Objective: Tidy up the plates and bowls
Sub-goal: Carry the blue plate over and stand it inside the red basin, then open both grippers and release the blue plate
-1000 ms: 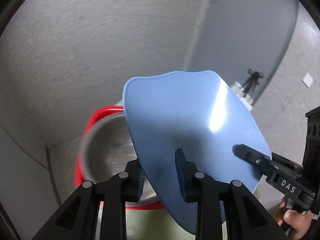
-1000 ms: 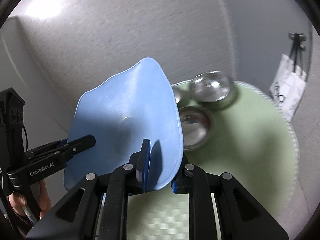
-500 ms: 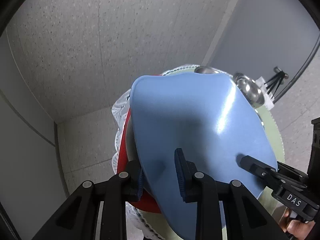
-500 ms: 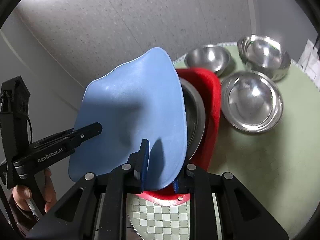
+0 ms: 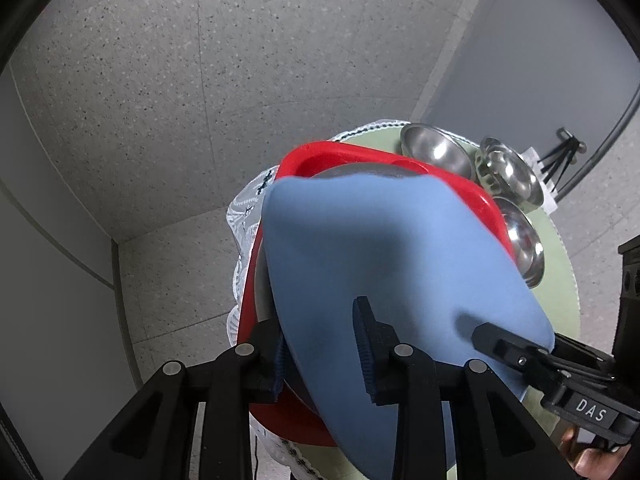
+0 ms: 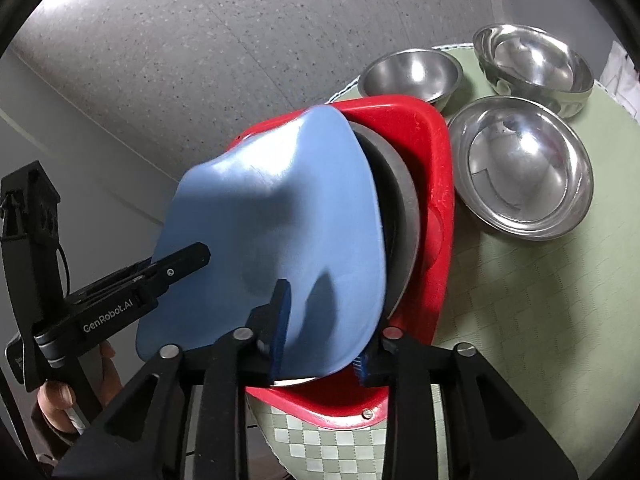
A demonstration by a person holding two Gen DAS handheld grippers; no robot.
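A speckled grey terrazzo floor [image 5: 168, 80] fills the upper part of both views, scored by thin joints; a pale grey wall [image 5: 48, 280] meets it at left; a grey door [image 5: 552, 52] stands beyond the round bench [image 6: 540, 300], which carries a pale green checked cloth.

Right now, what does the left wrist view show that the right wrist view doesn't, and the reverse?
Only the left wrist view shows the right gripper on the blue plate's edge, plus a black tripod. Only the right wrist view shows the left gripper gripping that plate, and the steel bowls' insides. Both show the plate held tilted over the red tray, a grey dish and three bowls.
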